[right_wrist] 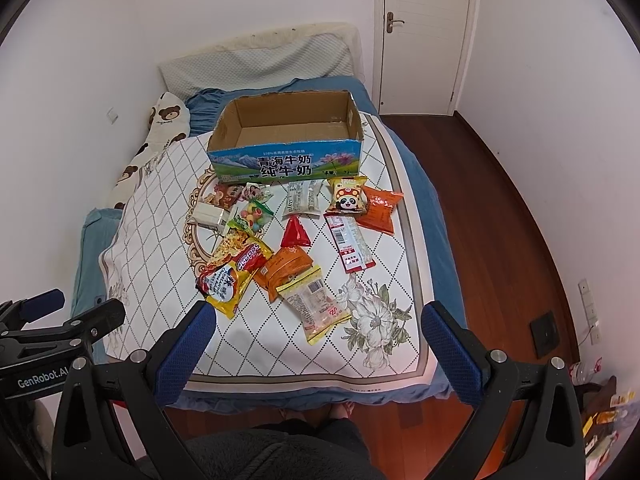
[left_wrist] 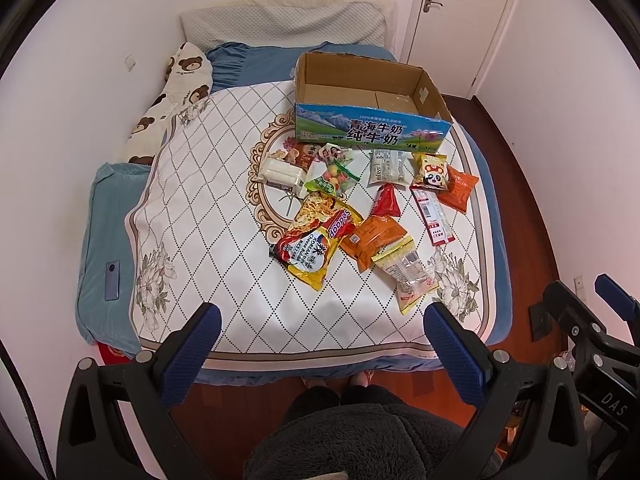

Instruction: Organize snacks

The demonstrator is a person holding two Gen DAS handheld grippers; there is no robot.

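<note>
Left claw (left_wrist: pixel 322 316) spread wide, blue pads far apart, gripping nothing, touching nothing; hanging above the near edge of the bed (left_wrist: pixel 280 340), well short of the milk box (left_wrist: pixel 370 132). Right claw (right_wrist: pixel 318 316) likewise wide open and bare, poised over the same near edge, well apart from the milk box (right_wrist: pixel 286 166); also glimpsed at the lower right of the left wrist view (left_wrist: pixel 592 304).

Milk box standing upright toward the far end of the bed, top cut away, brown inside bare of packets. All snacks lying loose in front of the milk box, none inside:
- brown biscuit pack (left_wrist: pixel 298 154) and clear candy bag (left_wrist: pixel 334 174) just before its left corner, with a white wrapped block (left_wrist: pixel 280 176) beside them
- white pouch (left_wrist: pixel 388 168) and panda packet (left_wrist: pixel 432 170) just before its right half
- orange packet (left_wrist: pixel 458 188) touching the panda packet, nearest the bed's right edge
- red triangular packet (left_wrist: pixel 386 202) and long red-and-white stick pack (left_wrist: pixel 434 216) further out from the box
- yellow noodle bag (left_wrist: pixel 316 240), second orange pack (left_wrist: pixel 372 240) and clear-fronted yellow bag (left_wrist: pixel 408 276) furthest from the box, overlapping one another, closest to both claws.

Phone (left_wrist: pixel 112 280) resting on the blue cushion, far left of the box.
</note>
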